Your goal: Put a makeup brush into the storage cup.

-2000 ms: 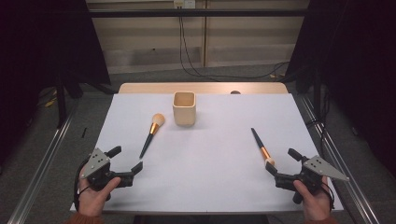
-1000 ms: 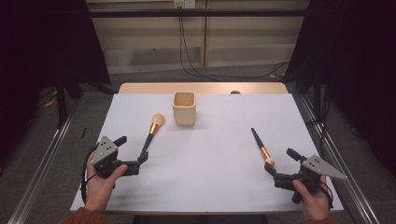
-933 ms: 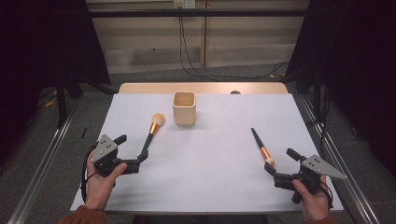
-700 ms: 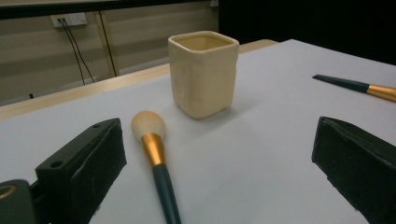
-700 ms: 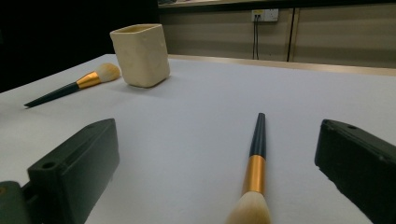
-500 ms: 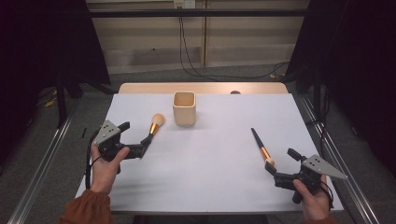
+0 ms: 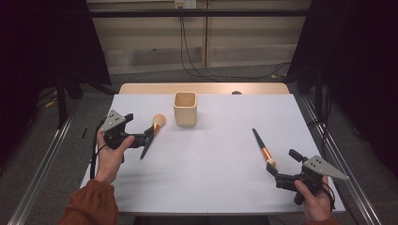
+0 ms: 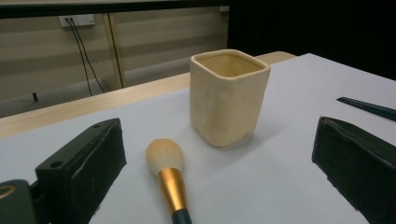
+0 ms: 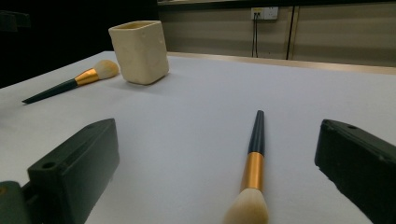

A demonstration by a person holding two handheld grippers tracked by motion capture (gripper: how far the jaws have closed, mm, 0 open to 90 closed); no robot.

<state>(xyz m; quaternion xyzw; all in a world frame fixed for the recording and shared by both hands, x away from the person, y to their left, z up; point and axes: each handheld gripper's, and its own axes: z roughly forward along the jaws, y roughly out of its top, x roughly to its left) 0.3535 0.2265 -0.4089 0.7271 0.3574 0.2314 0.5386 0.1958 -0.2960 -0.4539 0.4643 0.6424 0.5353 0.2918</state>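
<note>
A cream square cup (image 7: 185,108) (image 8: 228,95) (image 9: 139,44) stands upright at the table's far middle. Left of it lies a makeup brush (image 7: 152,132) (image 8: 171,186) (image 9: 70,84) with a dark handle, gold ferrule and pale head pointing toward the cup. My left gripper (image 7: 145,137) (image 8: 219,158) is open, its jaws on either side of that brush's handle. A second, similar brush (image 7: 263,147) (image 9: 254,163) lies at the right, head toward me. My right gripper (image 7: 283,163) (image 9: 217,144) is open just behind its head, not touching it.
The white table top (image 7: 211,159) has a wooden strip (image 7: 202,88) along its far edge. Metal rails (image 7: 42,173) run along both sides. Cables (image 7: 187,56) hang down the back wall beyond the table.
My left gripper has moved forward and right from the front left edge up to the left brush, and now straddles its handle. The right gripper and both brushes have stayed put.
</note>
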